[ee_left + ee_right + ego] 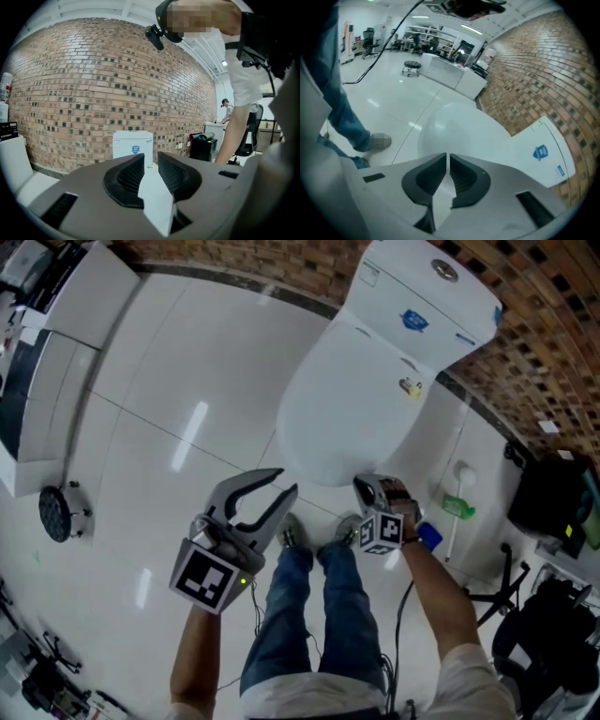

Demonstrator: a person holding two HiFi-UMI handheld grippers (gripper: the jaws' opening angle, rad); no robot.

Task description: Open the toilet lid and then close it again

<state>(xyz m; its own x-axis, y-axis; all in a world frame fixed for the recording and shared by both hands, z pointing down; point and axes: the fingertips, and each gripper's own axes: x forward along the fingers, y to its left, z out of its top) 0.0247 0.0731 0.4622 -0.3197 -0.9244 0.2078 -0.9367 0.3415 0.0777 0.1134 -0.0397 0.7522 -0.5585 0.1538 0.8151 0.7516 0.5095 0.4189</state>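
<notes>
Toilet lid (347, 409) is down, closed over the bowl, upper centre-right of the head view. The white cistern (422, 306) stands behind it against the brick wall (525, 324) and carries a blue sticker (414, 320).

Right gripper (364, 488) sits at the lid's front edge, low centre-right of the head view, angled down. Its own view has the jaws brought together to a hairline slit, with nothing seen between them (447, 157). The lid (454, 126) lies just beyond the tips and the cistern (543, 145) is at right. Whether the tips touch the lid cannot be told.

Left gripper (288, 481) is lower centre-left, near the bowl's front and clear of the lid. Its jaws stand a narrow gap apart and are empty (151, 157), roughly level, facing the cistern (132, 145) and the brick wall (93, 84).

Person's jeans-clad legs (319, 615) are at bottom centre, on the white tiled floor (169, 427).
</notes>
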